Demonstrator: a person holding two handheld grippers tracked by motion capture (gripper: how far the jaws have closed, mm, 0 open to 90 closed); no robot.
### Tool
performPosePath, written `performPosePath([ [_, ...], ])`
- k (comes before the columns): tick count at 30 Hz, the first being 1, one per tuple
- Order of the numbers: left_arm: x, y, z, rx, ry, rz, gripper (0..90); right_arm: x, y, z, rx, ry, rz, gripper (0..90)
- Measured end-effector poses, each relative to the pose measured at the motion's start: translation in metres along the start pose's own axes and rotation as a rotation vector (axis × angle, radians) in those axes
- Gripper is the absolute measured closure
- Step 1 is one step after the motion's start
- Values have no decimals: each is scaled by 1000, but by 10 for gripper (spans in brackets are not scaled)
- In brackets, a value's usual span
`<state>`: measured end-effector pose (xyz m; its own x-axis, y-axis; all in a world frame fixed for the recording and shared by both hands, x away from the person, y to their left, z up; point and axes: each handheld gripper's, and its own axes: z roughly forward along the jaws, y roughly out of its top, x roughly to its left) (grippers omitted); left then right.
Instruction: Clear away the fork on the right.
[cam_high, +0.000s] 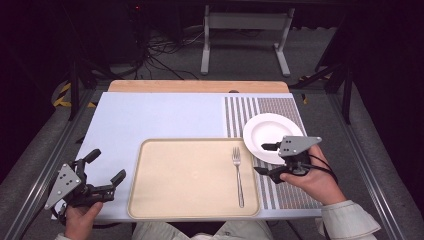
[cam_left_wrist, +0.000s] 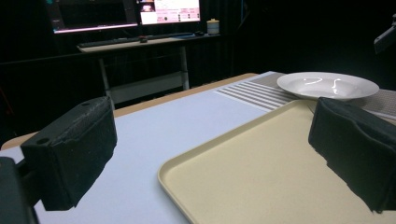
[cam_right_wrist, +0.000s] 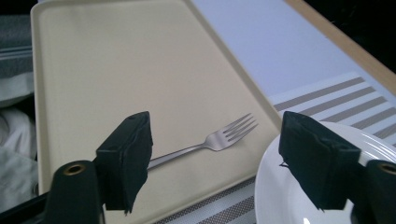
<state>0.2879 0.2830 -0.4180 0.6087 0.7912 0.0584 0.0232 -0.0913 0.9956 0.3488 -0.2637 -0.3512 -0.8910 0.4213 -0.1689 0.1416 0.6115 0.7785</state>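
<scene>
Nearby, a silver metal fork (cam_high: 238, 175) lies on the beige plastic tray (cam_high: 165, 200), beside the white ceramic plate (cam_high: 265, 131); the right tool (cam_high: 266, 159) hovers between them, gaping empty, and the left tool (cam_high: 106, 168) is likewise wide and empty.

So there's a plain silver fork (cam_high: 238, 175) lying flat on a beige tray (cam_high: 170, 200), near the tray's right edge — tines pointing away from the person, handle toward them. Nothing touches it. Just to the right sits a round white plate (cam_high: 265, 131), empty and glossy, resting upright on a striped placemat (cam_high: 290, 192) — its near-left rim slightly overlaps the tray's corner.
</scene>
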Motion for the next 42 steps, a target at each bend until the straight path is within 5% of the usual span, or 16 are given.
performPosePath([
  [9, -1, 0, 1, -2, -2, 2, 19, 1, -26, -18, -139, -113, 71, 123],
  [24, -1, 1, 1, -4, -4, 3, 19, 4, -70, -42, -340, -277, 173, 60],
  [42, 0, 0, 1, 1, -5, 21, 17, 4, -120, -36, -408, -353, 286, 47],
])
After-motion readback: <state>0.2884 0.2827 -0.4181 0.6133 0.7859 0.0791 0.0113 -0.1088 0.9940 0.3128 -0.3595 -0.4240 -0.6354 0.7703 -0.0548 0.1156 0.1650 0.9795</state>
